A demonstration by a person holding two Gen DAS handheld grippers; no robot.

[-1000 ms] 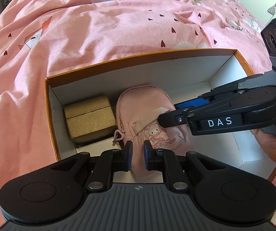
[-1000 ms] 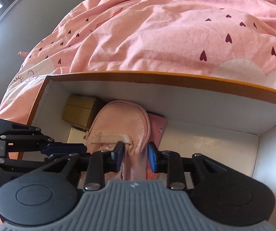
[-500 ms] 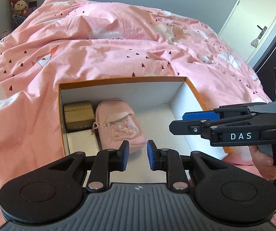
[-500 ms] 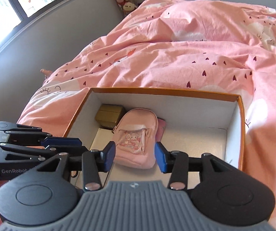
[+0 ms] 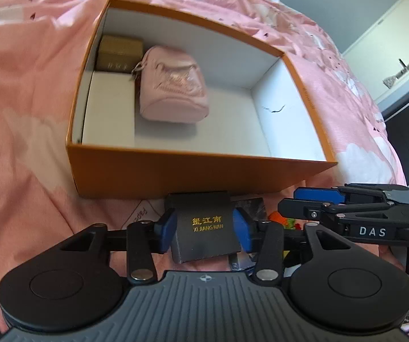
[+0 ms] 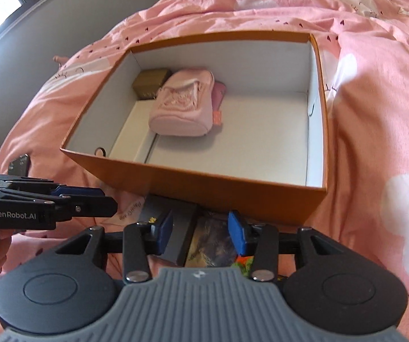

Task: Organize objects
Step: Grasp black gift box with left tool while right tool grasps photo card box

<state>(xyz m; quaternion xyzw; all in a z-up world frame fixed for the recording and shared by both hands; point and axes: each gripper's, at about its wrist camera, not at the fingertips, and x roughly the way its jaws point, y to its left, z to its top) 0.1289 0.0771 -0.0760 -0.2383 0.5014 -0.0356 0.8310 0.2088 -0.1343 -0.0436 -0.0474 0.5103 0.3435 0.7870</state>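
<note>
An orange box [image 5: 176,168] [image 6: 204,182] with a white inside lies on the pink bed. In it sit a small pink backpack [image 5: 173,85] [image 6: 183,105], a gold box [image 5: 119,54] [image 6: 150,84] and a white flat box [image 5: 109,108]. In front of the orange box lies a black box with gold lettering [image 5: 207,225] [image 6: 176,228]. My left gripper [image 5: 204,229] stands open with its pads on either side of the black box. My right gripper [image 6: 201,232] is open above a picture card [image 6: 213,242].
The pink heart-print duvet [image 6: 375,114] surrounds the box. A paper label [image 5: 139,213], a colourful item [image 5: 283,219] and a dark phone-like object [image 6: 19,164] lie on the bed near the box front. A door [image 5: 398,42] stands at far right.
Both grippers have pulled back out of the orange box to its near side. The left gripper has opened wide around the black box; the right gripper has opened wider over the card.
</note>
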